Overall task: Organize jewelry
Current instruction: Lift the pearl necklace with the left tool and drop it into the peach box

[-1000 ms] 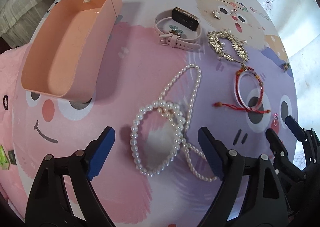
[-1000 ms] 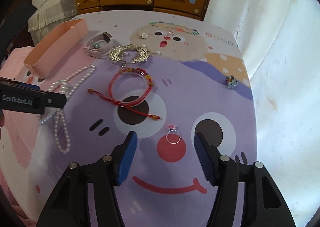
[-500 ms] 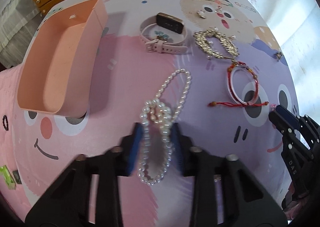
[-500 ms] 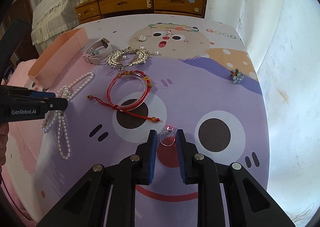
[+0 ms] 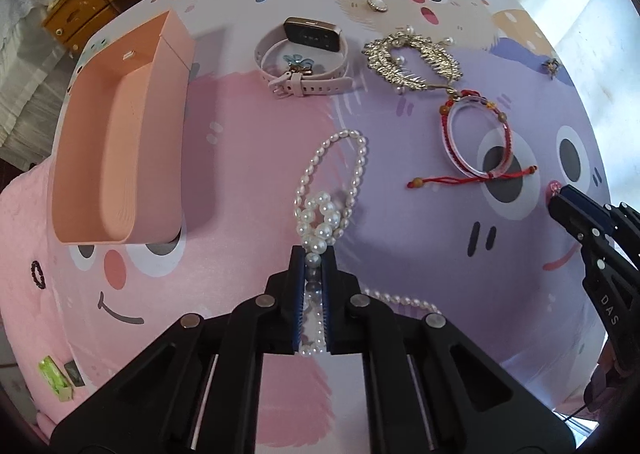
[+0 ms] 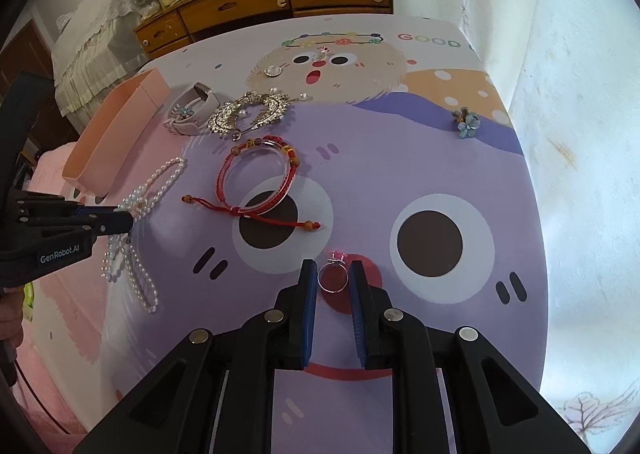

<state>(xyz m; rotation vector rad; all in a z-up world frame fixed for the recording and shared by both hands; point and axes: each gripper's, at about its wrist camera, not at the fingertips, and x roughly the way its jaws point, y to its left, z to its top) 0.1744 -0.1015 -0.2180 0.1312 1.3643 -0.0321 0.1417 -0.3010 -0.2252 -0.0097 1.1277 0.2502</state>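
The left gripper (image 5: 314, 274) is pinching the big-bead pearl bracelet (image 5: 320, 214), its fingers (image 5: 296, 294) drawn narrow around the strand, which is lying tangled with a thinner pearl necklace (image 5: 340, 158) on the worktop (image 5: 240, 134). The right gripper (image 6: 333, 280) is closing its fingers (image 6: 308, 294) on a small silver ring (image 6: 332, 278) (the band is touching both blue pads, or nearly so). A pink box (image 5: 112, 142) is sitting open to the left. Farther back, a pink watch (image 5: 304, 50), a gold hair comb (image 5: 412, 58) and a red cord bracelet (image 5: 476, 142) are resting apart.
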